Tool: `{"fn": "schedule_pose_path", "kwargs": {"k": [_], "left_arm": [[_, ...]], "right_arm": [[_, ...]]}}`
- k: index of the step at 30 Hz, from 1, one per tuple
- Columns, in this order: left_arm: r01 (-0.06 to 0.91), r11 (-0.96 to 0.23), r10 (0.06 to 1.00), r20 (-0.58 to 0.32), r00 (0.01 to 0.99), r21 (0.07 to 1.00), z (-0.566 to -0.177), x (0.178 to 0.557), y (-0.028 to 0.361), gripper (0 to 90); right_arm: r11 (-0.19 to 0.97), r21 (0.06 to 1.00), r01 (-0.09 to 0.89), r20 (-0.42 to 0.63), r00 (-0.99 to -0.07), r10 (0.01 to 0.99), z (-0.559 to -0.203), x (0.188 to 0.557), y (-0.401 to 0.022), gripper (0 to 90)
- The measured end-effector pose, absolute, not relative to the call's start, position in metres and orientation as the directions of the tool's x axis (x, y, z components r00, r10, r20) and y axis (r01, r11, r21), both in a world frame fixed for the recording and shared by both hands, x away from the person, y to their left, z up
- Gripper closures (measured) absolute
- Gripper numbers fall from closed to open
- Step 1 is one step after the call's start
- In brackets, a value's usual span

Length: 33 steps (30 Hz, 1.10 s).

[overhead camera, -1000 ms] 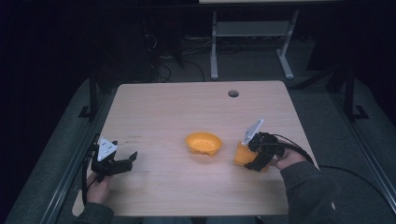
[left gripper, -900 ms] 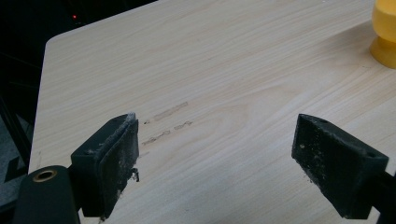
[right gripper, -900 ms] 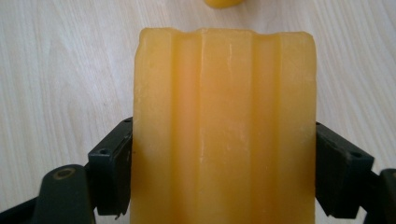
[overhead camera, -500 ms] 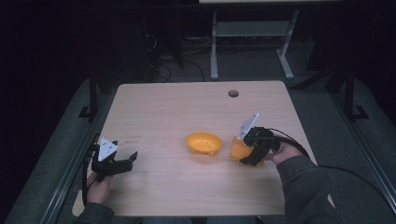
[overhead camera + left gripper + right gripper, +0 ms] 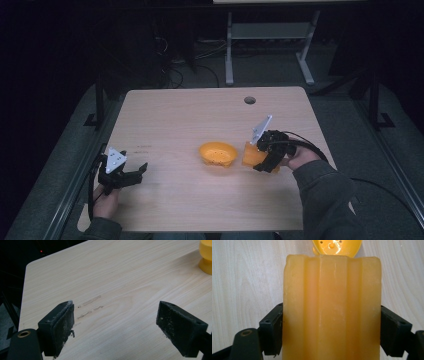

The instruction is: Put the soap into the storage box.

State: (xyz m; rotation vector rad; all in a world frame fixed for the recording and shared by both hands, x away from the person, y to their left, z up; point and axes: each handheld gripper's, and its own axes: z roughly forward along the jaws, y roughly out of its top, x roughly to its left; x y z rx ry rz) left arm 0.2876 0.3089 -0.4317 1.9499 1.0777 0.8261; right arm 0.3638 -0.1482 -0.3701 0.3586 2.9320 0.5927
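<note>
An orange ribbed block [image 5: 332, 307] sits pinched between the fingers of the right gripper [image 5: 264, 159], one black finger [image 5: 270, 333] pressed to each of its flat sides. In the high view the block [image 5: 249, 154] is at the right of the bench [image 5: 200, 110], just beside an orange bowl [image 5: 218, 153] that stands near the middle; whether block and bowl touch cannot be told. In the right gripper view the bowl [image 5: 336, 247] shows just past the block's far edge, with small holes in its inside. The person's right hand [image 5: 300, 157] holds that gripper, a grey sleeve [image 5: 325, 200] behind it.

Well apart, at the near left corner, the left gripper [image 5: 127, 176] rests low over the wood in the left hand [image 5: 106, 200]. Its fingers [image 5: 58, 326] are spread wide with nothing between them but bare bench and a few faint scuff marks [image 5: 88, 306]. A round hole [image 5: 249, 100] lies near the far edge.
</note>
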Motion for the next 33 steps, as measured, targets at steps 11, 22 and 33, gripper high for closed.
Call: {"fn": "schedule_pose_path", "kwargs": {"k": [11, 22, 33], "left_arm": [[0.397, -0.368, 0.881, 0.18, 0.437, 0.841, -0.431, 0.287, 0.309, 14.1], [0.398, -0.369, 0.88, 0.178, 0.439, 0.84, -0.432, 0.287, 0.309, 14.1], [0.399, -0.369, 0.881, 0.179, 0.438, 0.84, -0.432, 0.288, 0.309, 14.1]], "right_arm": [[0.906, 0.379, 0.188, -0.088, -0.967, 0.238, -0.364, 0.371, -0.137, 20.6], [0.911, 0.374, 0.173, -0.073, -0.974, 0.215, -0.369, 0.378, -0.118, 20.6], [0.922, 0.365, 0.126, -0.092, -0.981, 0.171, -0.361, 0.386, -0.094, 20.6]]}}
